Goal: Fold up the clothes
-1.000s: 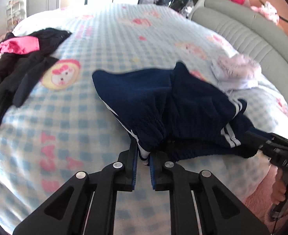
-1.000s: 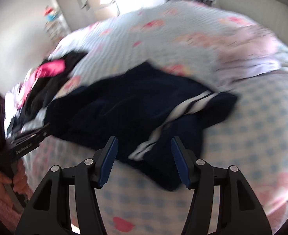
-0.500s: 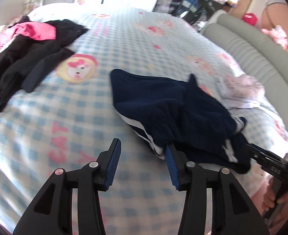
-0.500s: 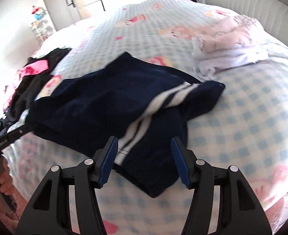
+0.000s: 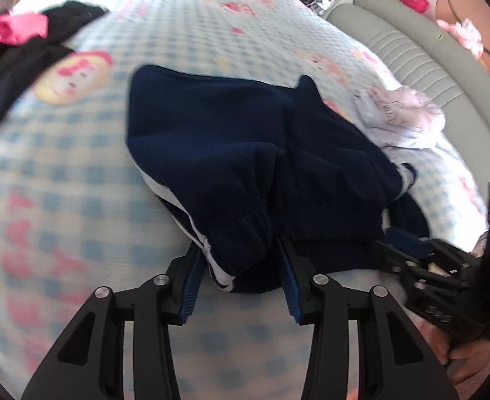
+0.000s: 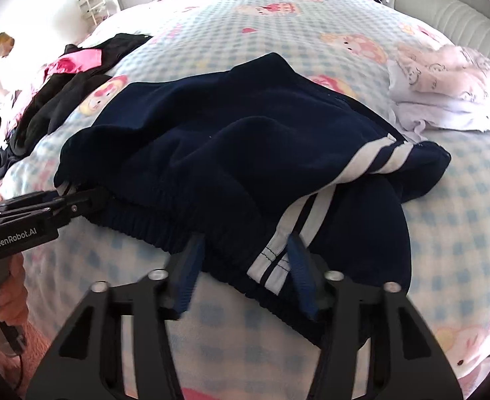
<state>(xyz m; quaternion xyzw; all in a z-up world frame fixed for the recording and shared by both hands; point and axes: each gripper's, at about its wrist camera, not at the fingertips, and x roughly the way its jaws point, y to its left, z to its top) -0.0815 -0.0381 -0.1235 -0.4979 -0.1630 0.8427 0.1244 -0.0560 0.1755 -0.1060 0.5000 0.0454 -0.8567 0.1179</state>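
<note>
Our left gripper and right gripper both stand spread wide, each straddling the waistband of the navy shorts without pinching it.

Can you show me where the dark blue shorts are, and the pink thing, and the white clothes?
Shorts (image 6: 211,140): right wrist view, middle of the navy fabric.
Pink cloth (image 5: 15,30): left wrist view, its bright middle.
White clothes (image 6: 444,80): right wrist view, top of the pile.
</note>
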